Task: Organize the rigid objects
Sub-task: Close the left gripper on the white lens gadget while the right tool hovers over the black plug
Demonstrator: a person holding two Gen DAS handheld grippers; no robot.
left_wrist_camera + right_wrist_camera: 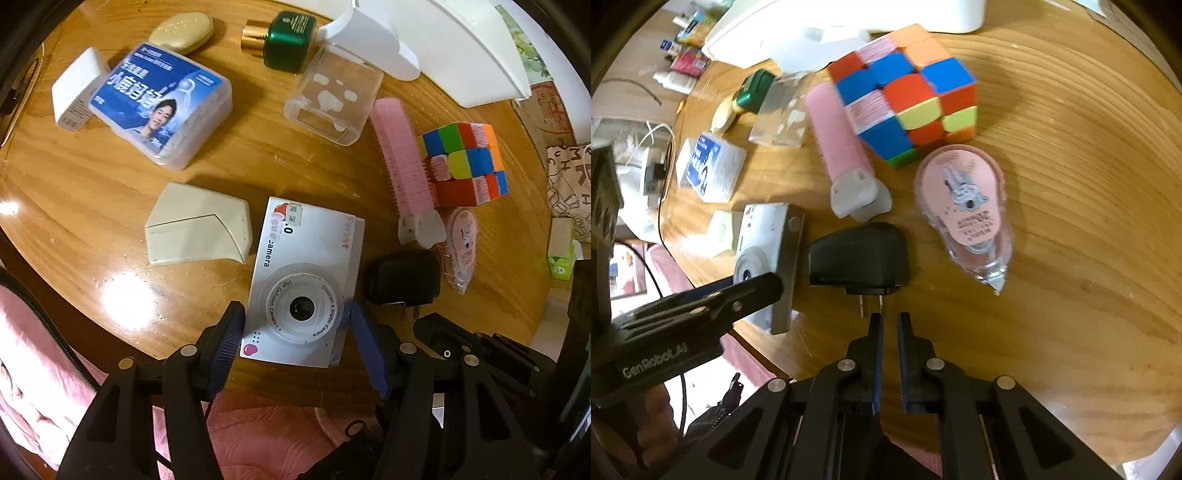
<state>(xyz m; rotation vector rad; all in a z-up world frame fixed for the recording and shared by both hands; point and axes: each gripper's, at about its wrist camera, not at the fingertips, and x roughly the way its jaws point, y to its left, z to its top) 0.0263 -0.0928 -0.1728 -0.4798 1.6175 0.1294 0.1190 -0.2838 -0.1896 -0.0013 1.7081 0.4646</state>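
Round wooden table (92, 206) crowded with small items. Left gripper (295, 314) has both blue pads pressed on a white toy camera (306, 258) at the near edge; right gripper (890, 319), jaws nearly closed and empty, sits just short of a black charger's (858, 254) prongs. Puzzle cube (908, 96), pink roller (838, 129) and tape dispenser (964, 199) lie beyond.

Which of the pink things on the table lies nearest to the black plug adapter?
The pink hair roller clip: its white handle end almost meets the black plug adapter. The pink correction tape lies further right, with bare wood between.
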